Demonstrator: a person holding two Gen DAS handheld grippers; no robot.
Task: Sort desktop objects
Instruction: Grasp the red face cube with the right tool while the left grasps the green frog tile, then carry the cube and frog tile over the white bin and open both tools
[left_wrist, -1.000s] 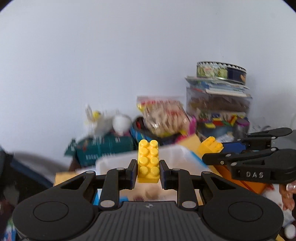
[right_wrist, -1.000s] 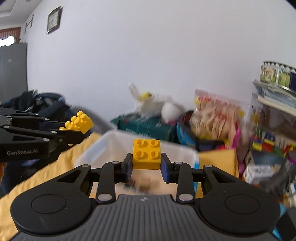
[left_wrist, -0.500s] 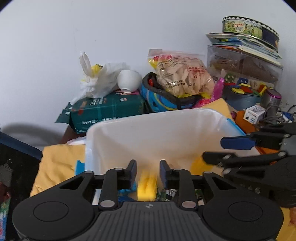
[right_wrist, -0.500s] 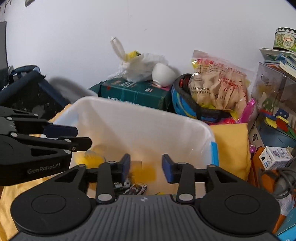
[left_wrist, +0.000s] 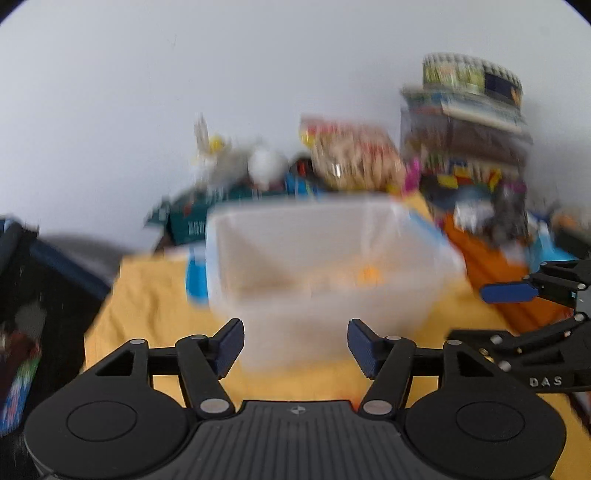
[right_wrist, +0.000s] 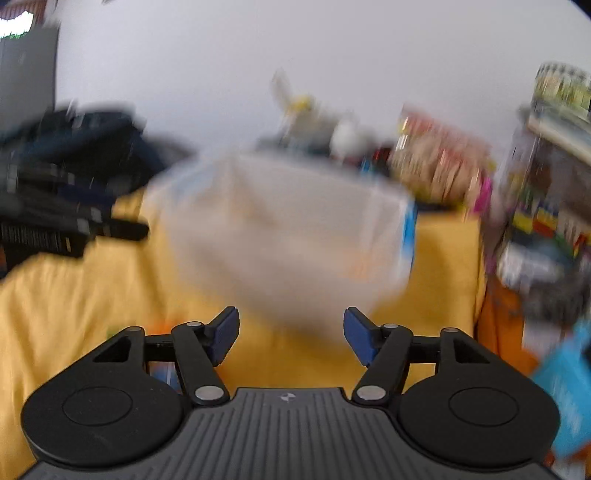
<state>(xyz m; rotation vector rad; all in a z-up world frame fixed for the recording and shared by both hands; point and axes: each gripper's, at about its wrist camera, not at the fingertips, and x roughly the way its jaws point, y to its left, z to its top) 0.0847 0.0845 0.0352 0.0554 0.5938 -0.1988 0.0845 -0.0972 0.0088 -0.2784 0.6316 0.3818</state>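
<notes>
Now both empty: left hand-held gripper (left_wrist: 295, 343) spread, right hand-held gripper (right_wrist: 291, 334) spread, before bin (left_wrist: 424, 295) on yellow cloth (left_wrist: 147, 295). Yellow brick (left_wrist: 368, 275) blurred inside bin. Next pick: approach slowly, centre jaws, then close.

1. The white bin (left_wrist: 325, 258) is smeared by motion blur in both views; the yellow-orange blob (left_wrist: 367, 275) inside it cannot be identified.
2. The clutter along the wall (right_wrist: 439, 166) is too blurred to name.
3. The right gripper (left_wrist: 524, 314) is cut off by the left view's right edge.
4. The left gripper (right_wrist: 55, 221) is a dark smear in the right view.
</notes>
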